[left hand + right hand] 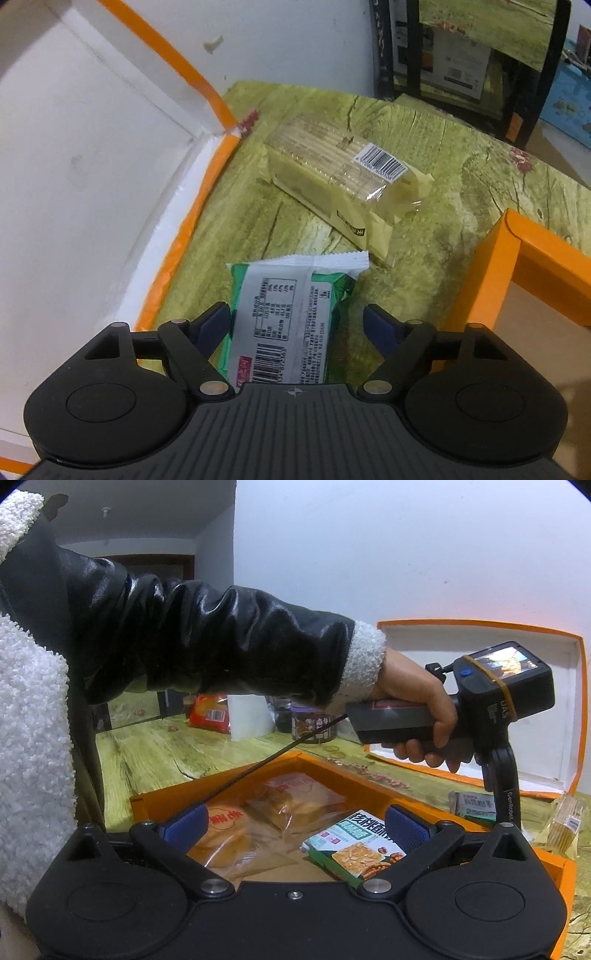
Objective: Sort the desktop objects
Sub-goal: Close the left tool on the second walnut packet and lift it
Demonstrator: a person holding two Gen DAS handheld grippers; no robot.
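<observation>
The left tongs (297, 325) are held open just above the bench (461, 177), with a green-and-white snack packet (284, 317) lying barcode-up between the two blue pads, neither of which can be seen pressing on it. Beyond the packet, a yellow pack of crackers (343, 181) lies on the green wood-grain cloth, between the white inside of an orange-edged box lid (92, 166) on the left and the corner of the orange box (517, 258) on the right. The right tongs (295, 829) are likewise spread open and empty, held over the orange box (166, 801), in which two clear bags of round pastries (258, 823) and a walnut-cake packet (354, 845) are lying. The person's left hand (417, 705) is seen gripping the other handle.
</observation>
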